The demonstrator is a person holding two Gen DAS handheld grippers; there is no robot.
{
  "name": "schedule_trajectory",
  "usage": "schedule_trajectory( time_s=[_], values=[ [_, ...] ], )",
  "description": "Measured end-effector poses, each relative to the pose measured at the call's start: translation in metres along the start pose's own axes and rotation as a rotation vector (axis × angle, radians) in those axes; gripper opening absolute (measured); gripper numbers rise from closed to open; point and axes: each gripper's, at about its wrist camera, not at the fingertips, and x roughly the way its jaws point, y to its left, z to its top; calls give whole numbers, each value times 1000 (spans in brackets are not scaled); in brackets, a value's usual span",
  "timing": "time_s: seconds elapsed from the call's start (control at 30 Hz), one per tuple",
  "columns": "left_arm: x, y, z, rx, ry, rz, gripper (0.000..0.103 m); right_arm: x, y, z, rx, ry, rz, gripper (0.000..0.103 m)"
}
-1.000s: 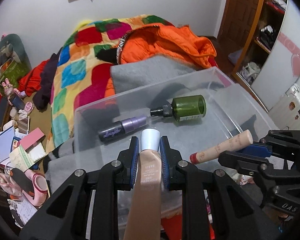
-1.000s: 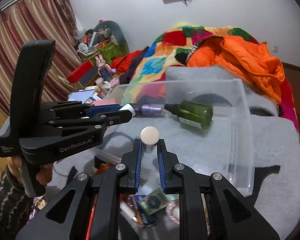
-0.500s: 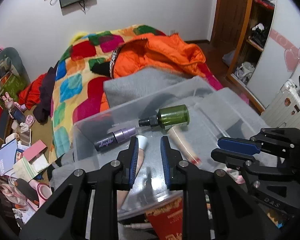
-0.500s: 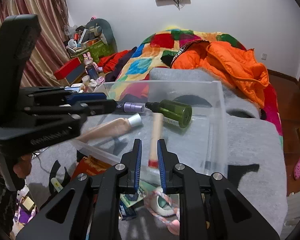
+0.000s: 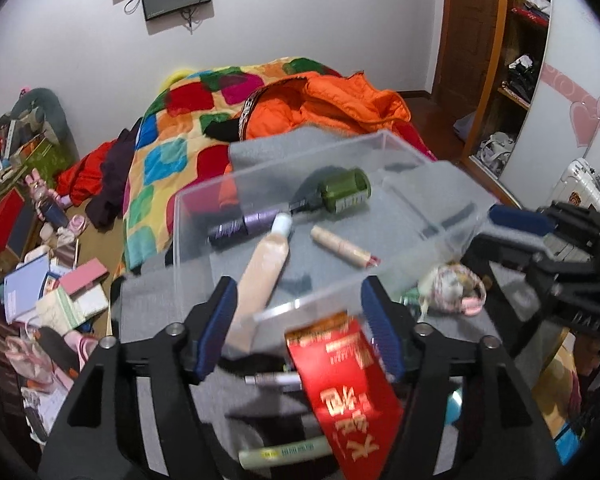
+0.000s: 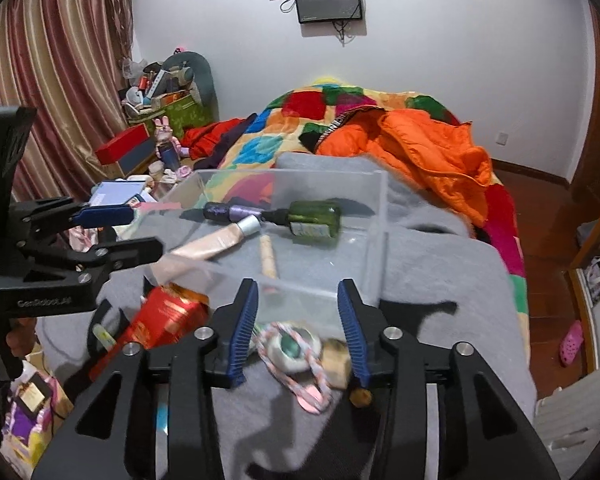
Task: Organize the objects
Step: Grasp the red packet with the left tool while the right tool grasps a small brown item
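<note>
A: Clear bin (image 5: 380, 152) beyond both sets of fingers holds four items: green bottle (image 5: 346, 196), beige tube (image 5: 266, 264), purple tube (image 5: 244, 226), slim stick (image 5: 342, 246).

B: Left gripper (image 5: 300, 330), right gripper (image 6: 298, 328): fingers just opening, spread, empty. Red packet (image 5: 348, 392), pen (image 5: 286, 454), pink-corded item (image 6: 296, 354) near fingers remain unsorted.

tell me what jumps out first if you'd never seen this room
The bright orange jacket heaped on the patchwork quilt at the back grabs the eye first. Nearer, a clear plastic bin on a grey blanket holds a green bottle, a purple tube and two beige tubes. Closest to the cameras, a red packet lies just below the open left gripper.
</note>
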Motion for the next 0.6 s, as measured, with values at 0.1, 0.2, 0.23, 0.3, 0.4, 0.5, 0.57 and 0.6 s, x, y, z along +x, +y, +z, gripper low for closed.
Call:
schedule_trajectory(
  time_s=[0.1, 0.2, 0.23, 0.3, 0.4, 0.5, 0.57, 0.6],
  values=[
    [3, -3, -13, -2, 18, 6, 74, -6, -5, -11, 1, 6, -25, 44],
    [10, -6, -24, -9, 49, 3, 81, -9, -12, -23, 11, 22, -41, 46],
    [12, -7, -27, -14, 58, 1, 84, -9, -14, -27, 15, 28, -46, 46],
    [17, -8, -32, -21, 76, -1, 87, -9, -18, -35, 23, 44, -57, 46],
    [26, -10, -39, -28, 109, -9, 87, -7, -24, -47, 31, 68, -66, 46],
    [35, -14, -42, -25, 138, -7, 87, -3, -30, -56, 48, 92, -73, 46],
    [39, -15, -43, -26, 147, -4, 87, -1, -36, -60, 69, 98, -82, 46],
    [41, -16, -43, -28, 150, -1, 87, -1, -39, -62, 78, 98, -83, 46]
  ],
)
